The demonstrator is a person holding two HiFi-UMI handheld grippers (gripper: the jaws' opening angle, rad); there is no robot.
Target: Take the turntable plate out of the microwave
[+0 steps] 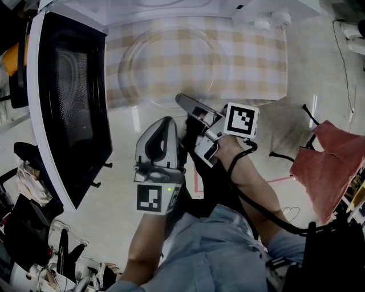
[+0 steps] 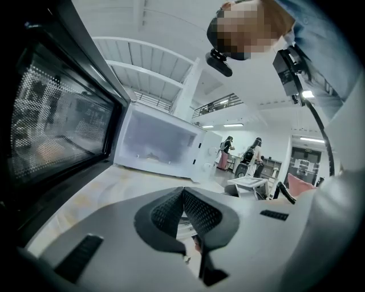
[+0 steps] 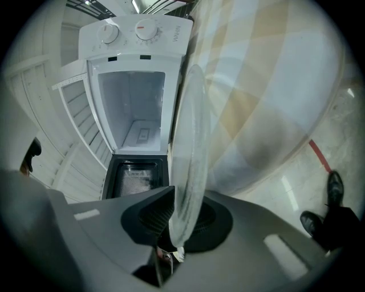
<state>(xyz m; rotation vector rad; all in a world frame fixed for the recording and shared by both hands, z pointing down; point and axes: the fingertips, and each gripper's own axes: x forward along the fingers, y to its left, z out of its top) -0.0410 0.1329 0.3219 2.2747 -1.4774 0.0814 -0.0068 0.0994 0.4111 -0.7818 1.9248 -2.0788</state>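
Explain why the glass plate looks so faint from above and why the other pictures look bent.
Head view: the clear round glass turntable plate is see-through, so the checked tablecloth shows through, leaving faint rim glints. Right gripper view: wide-angle lens bulges everything; the plate, edge-on in the right tongs, blurs up close. Left gripper view: same bulge; the black microwave door looks dim.

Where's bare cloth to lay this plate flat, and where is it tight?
Bare: the tablecloth right of the turntable plate, up to its right edge, before the microwave. Tight: the left side by the open door, and the front edge, where the right gripper grips the plate beside the left gripper.
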